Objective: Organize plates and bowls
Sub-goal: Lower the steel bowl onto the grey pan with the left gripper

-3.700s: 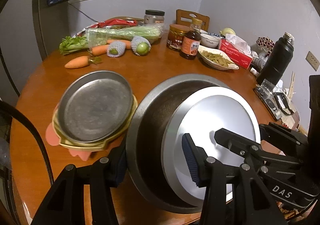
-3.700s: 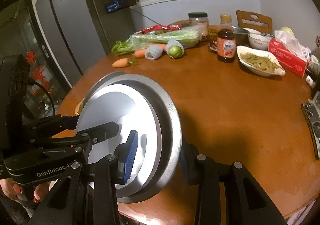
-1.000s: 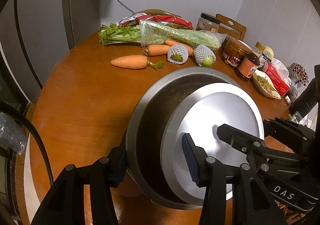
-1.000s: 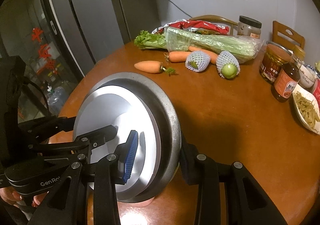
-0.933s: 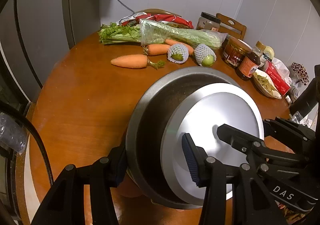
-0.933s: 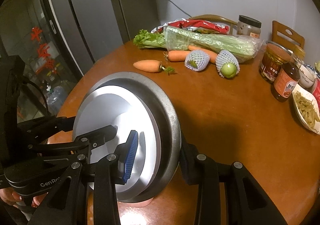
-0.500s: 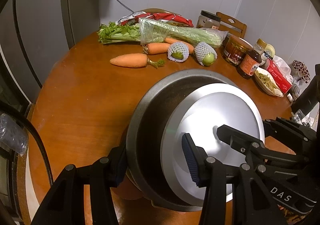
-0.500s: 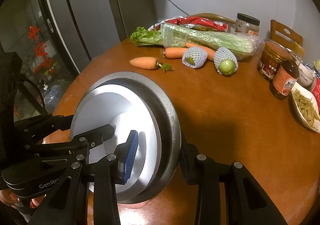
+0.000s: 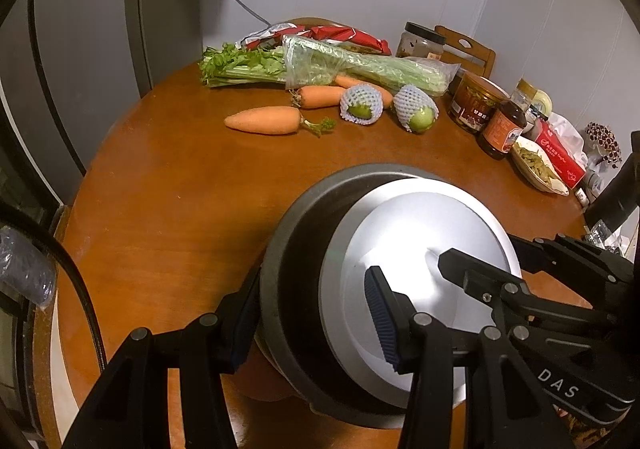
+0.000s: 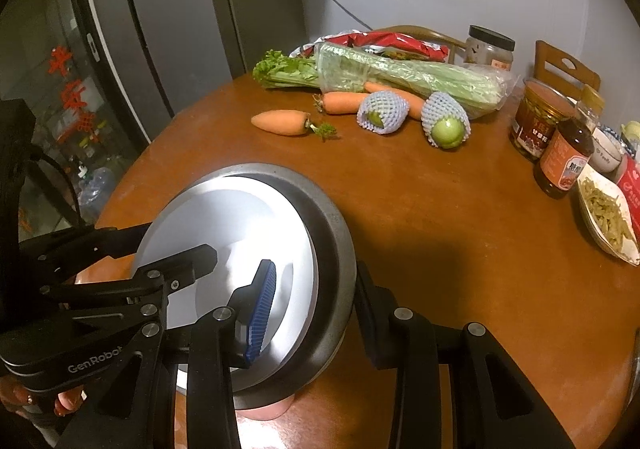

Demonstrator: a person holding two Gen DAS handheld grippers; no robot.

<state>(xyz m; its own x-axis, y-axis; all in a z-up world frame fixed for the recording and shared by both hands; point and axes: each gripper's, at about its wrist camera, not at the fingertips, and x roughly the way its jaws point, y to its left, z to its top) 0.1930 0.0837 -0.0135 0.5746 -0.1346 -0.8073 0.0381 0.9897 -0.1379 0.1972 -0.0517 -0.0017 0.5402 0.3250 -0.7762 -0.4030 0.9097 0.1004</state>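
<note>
- Grey metal: a wide dark pan (image 9: 296, 273) with a pale, shiny plate (image 9: 424, 249) nested in it is gripped from both sides, tilted, over the near edge of the round wooden bench (image 9: 168, 201).
- The left gripper (image 9: 312, 313) has its jaws part-way apart and clamped over the pan's rim, one blue pad outside the wall, the other on the plate.
- The right gripper (image 10: 312, 309) grips the opposite rim the same way, jaws equally part-open.
- Something pink (image 10: 264, 411) shows just under the pan's near edge; what it is cannot be told.
- Against the earliest frames, the stack of a grey plate on a yellow and pink one that lay left of the pan is out of sight.
- The carrot (image 9: 262, 120), then far from the pan, now lies closer behind it, with the netted green fruits (image 9: 360, 105) and bagged celery (image 9: 320, 65) beyond.
- Over the last second the pan has kept its place relative to the carrot.
</note>
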